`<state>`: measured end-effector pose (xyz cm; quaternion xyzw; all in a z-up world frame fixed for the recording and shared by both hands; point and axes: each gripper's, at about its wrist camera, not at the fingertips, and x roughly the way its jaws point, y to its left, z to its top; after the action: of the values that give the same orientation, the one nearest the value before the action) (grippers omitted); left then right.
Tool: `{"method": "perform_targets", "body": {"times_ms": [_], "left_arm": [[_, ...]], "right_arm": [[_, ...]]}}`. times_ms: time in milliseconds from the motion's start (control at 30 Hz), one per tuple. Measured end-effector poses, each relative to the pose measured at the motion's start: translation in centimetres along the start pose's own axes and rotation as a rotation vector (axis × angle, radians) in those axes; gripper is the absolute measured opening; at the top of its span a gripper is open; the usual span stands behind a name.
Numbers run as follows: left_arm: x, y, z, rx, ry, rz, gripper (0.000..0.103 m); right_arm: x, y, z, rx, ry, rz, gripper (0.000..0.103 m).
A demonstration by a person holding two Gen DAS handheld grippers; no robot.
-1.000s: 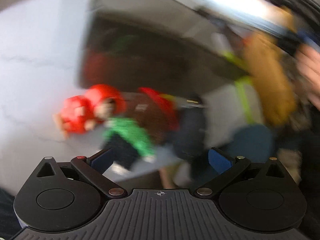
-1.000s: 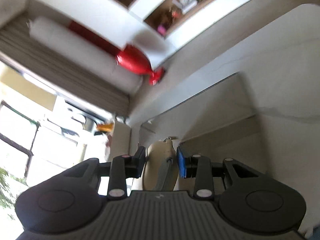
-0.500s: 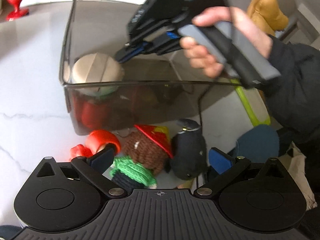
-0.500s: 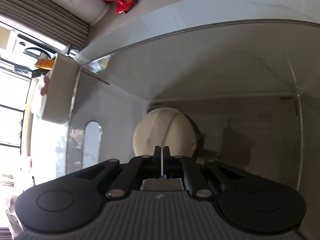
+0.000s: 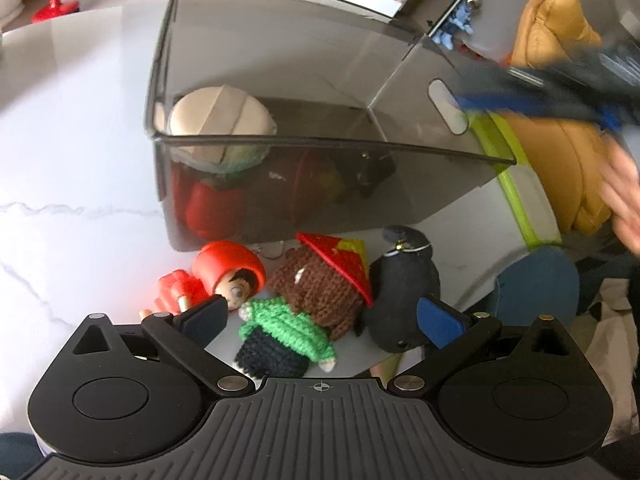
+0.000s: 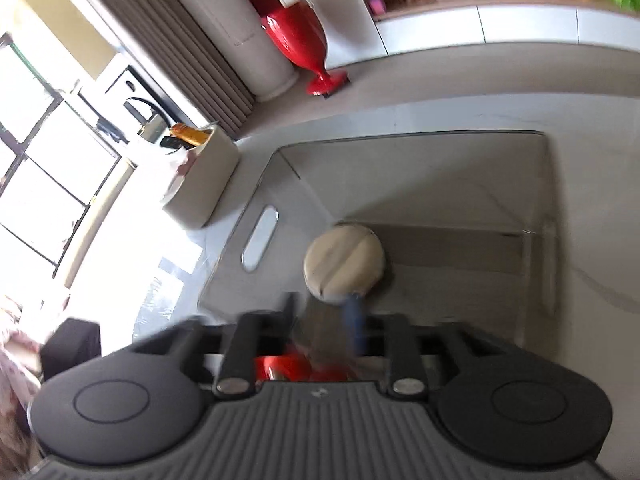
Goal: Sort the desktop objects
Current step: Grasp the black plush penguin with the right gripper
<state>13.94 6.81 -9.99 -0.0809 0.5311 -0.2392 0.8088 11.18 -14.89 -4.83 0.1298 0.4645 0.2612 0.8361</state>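
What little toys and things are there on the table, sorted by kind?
Dolls: 2, red doll, knitted doll
Black plush: 1
Beige pouch: 1, in the bin
Bins: 1
Total: 5

A white marble-veined desk (image 5: 76, 152) carries a smoky clear bin (image 5: 320, 152) near its middle. Between the bin and the near edge lie a red-hooded doll (image 5: 224, 276), a green crocheted doll (image 5: 284, 332), a brown knitted doll (image 5: 324, 284) and a dark plush toy (image 5: 400, 280), crowded together.
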Motion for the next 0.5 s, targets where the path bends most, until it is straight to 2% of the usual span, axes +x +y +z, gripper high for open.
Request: {"method": "perform_targets", "body": {"times_ms": [67,133,200,300,400,467,500], "left_arm": [[0.0,1.5,-0.4,-0.01,-0.015,-0.016,0.103],[0.1,3.5,-0.8,-0.036,-0.028,-0.047,0.103],[0.0,6.4,-1.3,-0.137,-0.037,-0.1,0.103],[-0.6,8.9,-2.3,-0.259,-0.082,-0.108,0.103],[-1.4,8.0,-2.8,-0.253,-0.117,-0.027,0.103],[-1.9,6.1,-2.9,-0.201,-0.132,0.06,0.103],[-2.0,4.9,-2.8,-0.158,-0.137,0.104,0.103]], "right_arm": [[-2.2,-1.1,-2.2,-0.03,-0.029,-0.019,0.101],[-3.7,-1.8,-4.7,-0.037,-0.046,-0.066,0.101],[-4.6,-2.8,-7.3,-0.032,-0.052,-0.095,0.101],[-3.4,-4.5,-10.1,0.018,-0.052,-0.1,0.101],[-0.5,-5.3,-12.0,0.054,-0.011,-0.088,0.098],[1.3,-4.7,-12.5,0.044,0.029,-0.048,0.097],[2.2,-4.1,-12.6,0.009,0.032,-0.061,0.096]]}}
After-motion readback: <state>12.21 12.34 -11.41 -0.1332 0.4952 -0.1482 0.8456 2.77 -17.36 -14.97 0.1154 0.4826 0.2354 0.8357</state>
